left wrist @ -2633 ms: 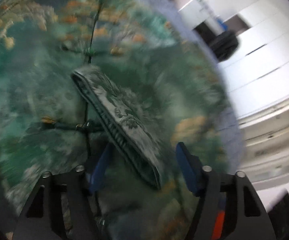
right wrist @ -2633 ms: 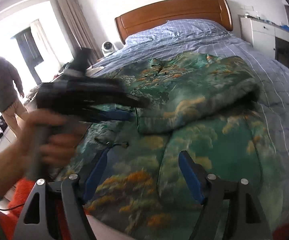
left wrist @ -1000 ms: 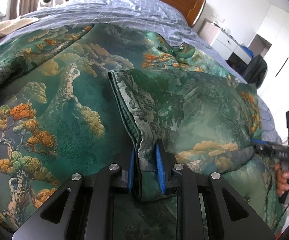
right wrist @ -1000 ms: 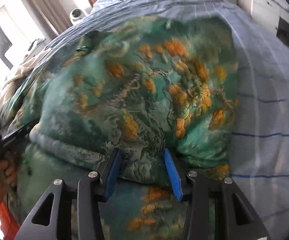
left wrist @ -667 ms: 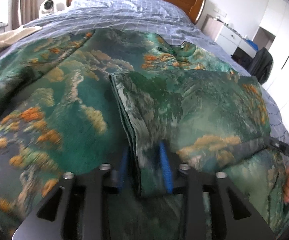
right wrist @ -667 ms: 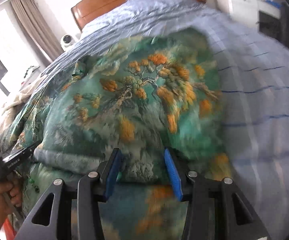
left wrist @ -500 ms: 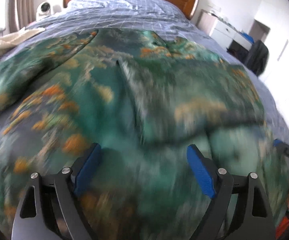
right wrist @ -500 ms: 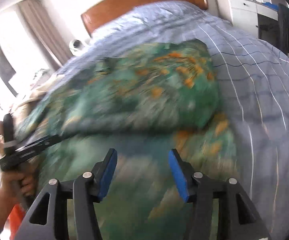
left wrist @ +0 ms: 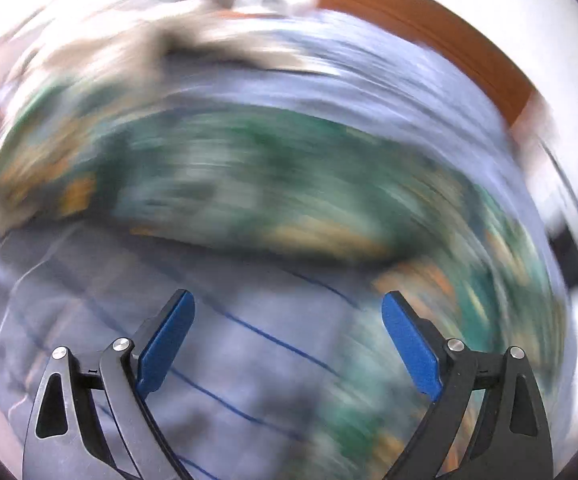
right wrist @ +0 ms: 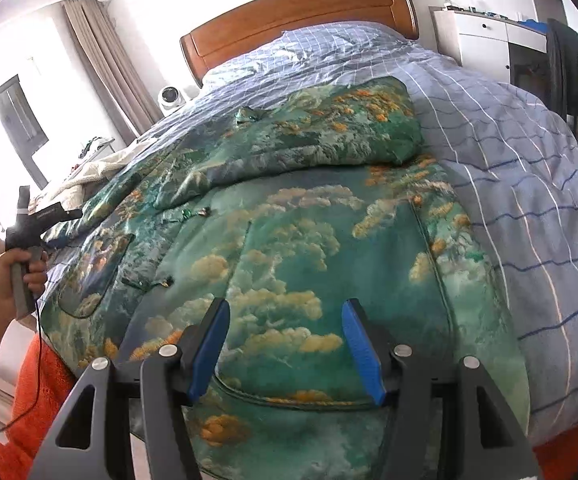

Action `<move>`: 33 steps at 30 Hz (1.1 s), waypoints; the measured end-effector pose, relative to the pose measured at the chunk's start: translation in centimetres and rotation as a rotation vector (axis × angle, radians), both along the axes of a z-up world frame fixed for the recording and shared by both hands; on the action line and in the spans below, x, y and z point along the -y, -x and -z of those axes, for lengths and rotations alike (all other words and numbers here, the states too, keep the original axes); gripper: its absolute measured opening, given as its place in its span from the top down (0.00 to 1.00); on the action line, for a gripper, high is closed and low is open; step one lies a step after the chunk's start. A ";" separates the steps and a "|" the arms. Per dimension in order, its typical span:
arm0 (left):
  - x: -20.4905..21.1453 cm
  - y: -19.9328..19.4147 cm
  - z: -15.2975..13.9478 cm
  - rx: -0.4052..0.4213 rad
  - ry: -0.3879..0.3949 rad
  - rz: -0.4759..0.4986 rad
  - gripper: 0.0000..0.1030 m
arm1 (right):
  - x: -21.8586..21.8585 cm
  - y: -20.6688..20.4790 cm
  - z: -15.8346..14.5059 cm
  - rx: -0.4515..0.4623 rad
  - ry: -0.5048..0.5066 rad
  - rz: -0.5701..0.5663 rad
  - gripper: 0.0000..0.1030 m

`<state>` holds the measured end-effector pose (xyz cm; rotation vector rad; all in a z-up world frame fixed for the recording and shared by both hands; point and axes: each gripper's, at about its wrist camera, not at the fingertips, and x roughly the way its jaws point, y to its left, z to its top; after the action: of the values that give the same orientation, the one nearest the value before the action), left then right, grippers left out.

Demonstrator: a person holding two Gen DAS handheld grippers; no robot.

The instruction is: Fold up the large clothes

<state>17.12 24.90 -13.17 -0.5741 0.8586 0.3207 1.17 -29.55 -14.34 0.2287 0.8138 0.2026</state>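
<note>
Garment: I see the green patterned robe spread on the blue checked duvet, its upper part folded over across the chest.
Left gripper: my jaws are opening wide, nothing between them; view heavily blurred, duvet below.
Right gripper: released, jaws apart above the robe's hem, gripping nothing.
Left hand: holds its tool beside the bed's edge.
</note>
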 end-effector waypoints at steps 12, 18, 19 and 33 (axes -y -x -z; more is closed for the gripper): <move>-10.1 0.9 2.5 0.044 0.151 -0.415 0.88 | -5.2 0.2 1.3 -0.044 0.023 -0.115 0.42; -1.4 -0.2 -4.7 0.139 -0.220 -0.262 0.93 | -5.3 0.2 1.1 -0.043 -0.020 -0.119 0.41; 1.1 -1.0 -6.3 0.173 -0.300 -0.196 0.93 | -5.3 0.2 1.1 -0.043 -0.022 -0.119 0.42; 35.5 -1.6 -2.3 0.219 -0.793 0.884 0.42 | -2.7 1.4 0.2 -0.003 -0.082 -0.039 0.42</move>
<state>18.72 -10.57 -10.91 0.5120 0.6281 -0.2191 -0.19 -26.84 -14.58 0.2898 0.8140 0.2729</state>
